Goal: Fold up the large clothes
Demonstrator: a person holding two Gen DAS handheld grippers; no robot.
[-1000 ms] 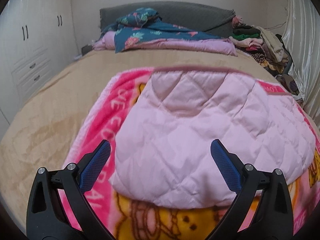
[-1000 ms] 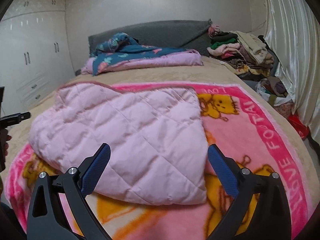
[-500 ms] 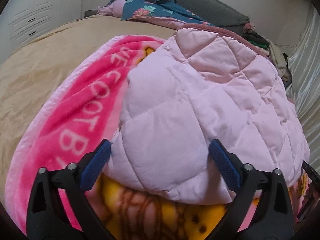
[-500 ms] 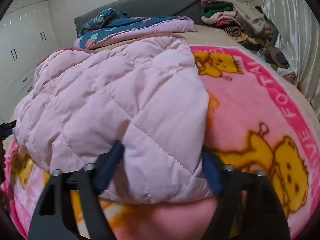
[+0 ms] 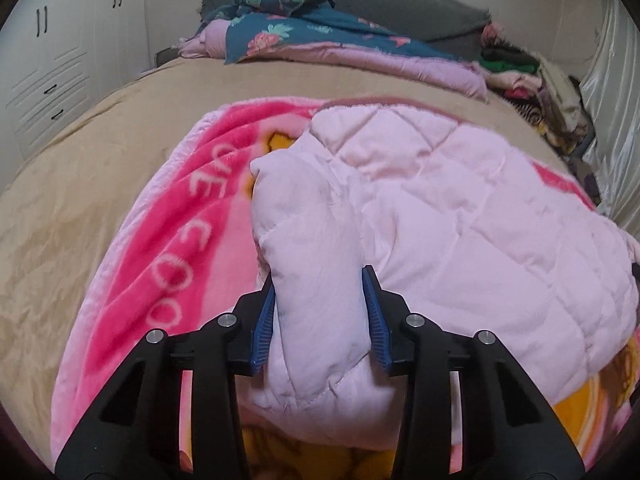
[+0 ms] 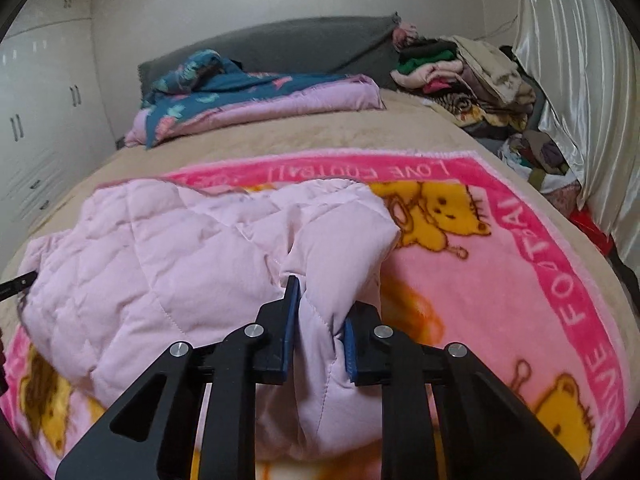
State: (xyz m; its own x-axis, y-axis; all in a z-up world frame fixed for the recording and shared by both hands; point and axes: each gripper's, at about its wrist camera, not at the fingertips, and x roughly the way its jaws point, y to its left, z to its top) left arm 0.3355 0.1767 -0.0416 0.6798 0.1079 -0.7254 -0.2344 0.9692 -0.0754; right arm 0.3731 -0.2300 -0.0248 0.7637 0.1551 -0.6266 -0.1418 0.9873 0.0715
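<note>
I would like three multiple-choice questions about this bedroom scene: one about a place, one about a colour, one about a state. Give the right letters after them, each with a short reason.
1. Where does the pink quilted garment lie?
A. on the cartoon blanket
B. on the floor
C. in the wardrobe

2. What colour are the gripper pads?
A. red
B. blue
C. white

3. What is the state of the right gripper?
A. open above the bed
B. shut on nothing
C. shut on the garment's edge

Answers:
1. A: the garment rests on the pink blanket with yellow bears.
2. B: blue pads show on the black fingers in both wrist views.
3. C: a fold of pink fabric is pinched between its pads.
</note>
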